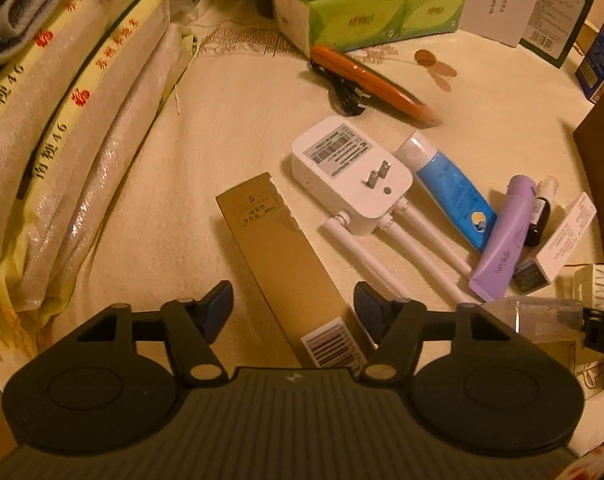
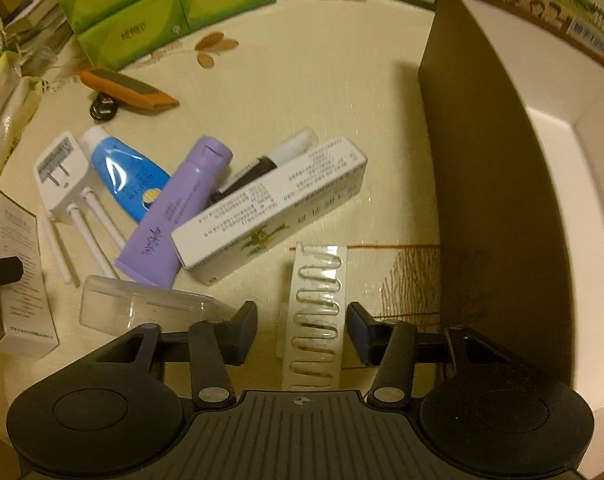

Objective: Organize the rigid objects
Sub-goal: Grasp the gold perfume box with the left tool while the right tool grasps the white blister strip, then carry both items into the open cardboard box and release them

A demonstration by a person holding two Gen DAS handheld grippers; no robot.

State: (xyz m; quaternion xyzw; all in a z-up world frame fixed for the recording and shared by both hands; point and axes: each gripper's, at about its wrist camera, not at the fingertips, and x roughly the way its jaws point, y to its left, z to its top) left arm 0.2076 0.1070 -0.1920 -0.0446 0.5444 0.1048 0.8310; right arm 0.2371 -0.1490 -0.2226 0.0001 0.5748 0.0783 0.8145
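Observation:
My left gripper (image 1: pixel 293 307) is open, its jaws on either side of a long tan carton (image 1: pixel 286 264) lying on the cream tablecloth. My right gripper (image 2: pixel 303 326) is open around a clear plastic blister strip (image 2: pixel 315 316) lying flat. Beside the carton lie a white plug-in router (image 1: pixel 351 174) with antennas, a blue tube (image 1: pixel 455 196), a purple tube (image 1: pixel 505 232), a small dark bottle (image 1: pixel 539 212) and a white medicine box (image 2: pixel 270 208). A clear plastic case (image 2: pixel 150 308) lies left of the right gripper. A brown box with a white inside (image 2: pixel 501 184) stands at the right.
Rice sacks (image 1: pixel 62 152) are stacked on the left. Green tissue packs (image 1: pixel 365 4) and upright cartons (image 1: pixel 497 0) line the back. An orange device (image 1: pixel 373 82) with a black cable lies in front of the tissue packs.

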